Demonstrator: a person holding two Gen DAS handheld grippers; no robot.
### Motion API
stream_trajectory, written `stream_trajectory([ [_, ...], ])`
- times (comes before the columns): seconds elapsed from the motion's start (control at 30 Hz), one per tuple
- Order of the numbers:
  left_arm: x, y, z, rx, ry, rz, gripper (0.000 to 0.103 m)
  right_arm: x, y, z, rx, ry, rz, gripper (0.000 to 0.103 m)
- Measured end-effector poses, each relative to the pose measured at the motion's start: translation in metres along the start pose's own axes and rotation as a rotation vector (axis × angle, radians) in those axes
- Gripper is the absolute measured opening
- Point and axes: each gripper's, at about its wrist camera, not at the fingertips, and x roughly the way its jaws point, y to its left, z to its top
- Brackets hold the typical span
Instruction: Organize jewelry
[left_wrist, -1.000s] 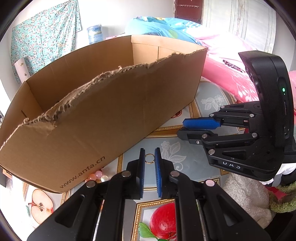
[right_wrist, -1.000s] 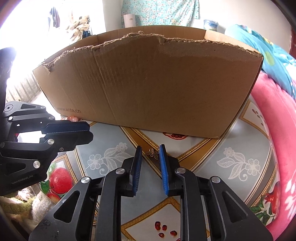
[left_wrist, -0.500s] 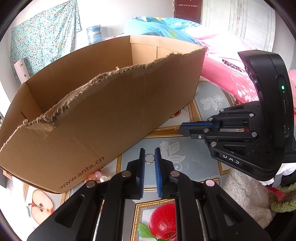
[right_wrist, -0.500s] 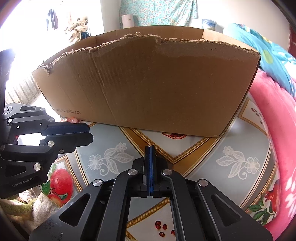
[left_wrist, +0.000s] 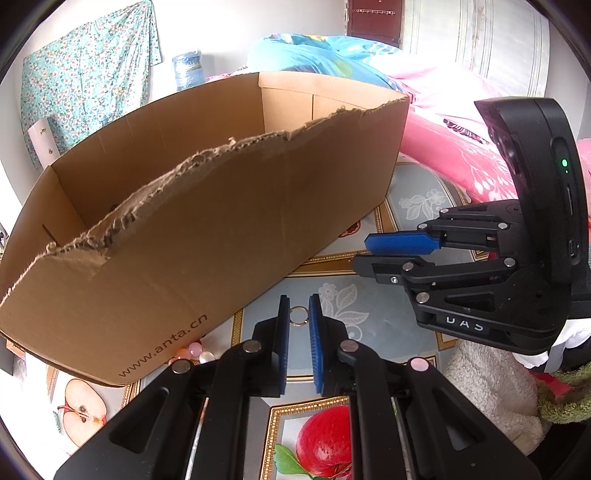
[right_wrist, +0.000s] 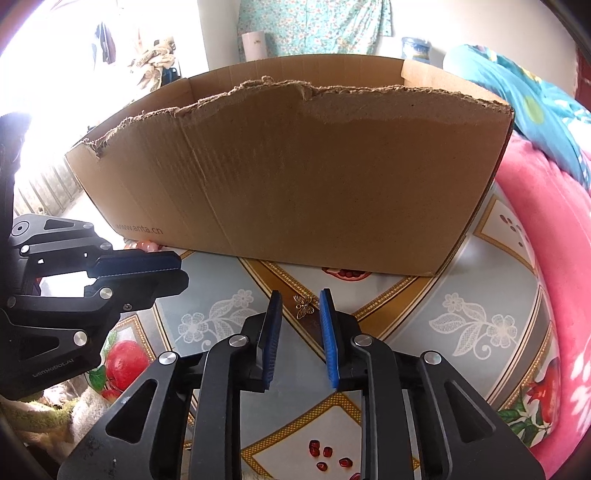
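A small gold ring (left_wrist: 298, 316) sits between the tips of my left gripper (left_wrist: 298, 308), whose blue pads are shut on its sides just above the patterned tablecloth. From the right wrist view the left gripper (right_wrist: 183, 273) shows side-on at the left. A gold butterfly charm (right_wrist: 303, 305) lies on the cloth between the tips of my right gripper (right_wrist: 301, 301). Its jaws are opening and the pads stand clear of the charm. The right gripper (left_wrist: 364, 254) also appears at the right of the left wrist view. The torn cardboard box (left_wrist: 221, 240) (right_wrist: 314, 184) stands just behind both.
Pink and white beads (left_wrist: 194, 350) (right_wrist: 144, 245) lie against the box's front left corner. A pink blanket (right_wrist: 554, 258) borders the table on the right. A white fluffy towel (left_wrist: 487, 391) lies under the right gripper. The tablecloth (right_wrist: 461, 295) shows fruit and flower prints.
The right gripper's jaws closed fully half a second ago without taking the butterfly charm, then parted again around it. The left gripper and the ring have not moved.
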Motion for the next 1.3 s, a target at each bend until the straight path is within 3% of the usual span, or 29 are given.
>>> stream_trajectory([
  [0.1,0.0,0.0,0.0,0.001,0.001,0.001,0.01,0.004,-0.001,-0.001,-0.018,0.003,-0.009,0.02],
  [0.2,0.001,0.0,0.0,0.001,0.0,0.0,0.01,0.003,-0.003,0.0,-0.025,0.008,-0.025,0.006],
  [1.17,-0.004,-0.001,-0.001,0.011,-0.012,0.007,0.01,-0.009,-0.021,-0.004,0.021,-0.022,-0.007,0.0],
  [1.3,-0.005,-0.003,-0.001,0.008,-0.012,0.008,0.01,-0.011,-0.022,0.0,0.043,-0.018,0.033,0.002],
])
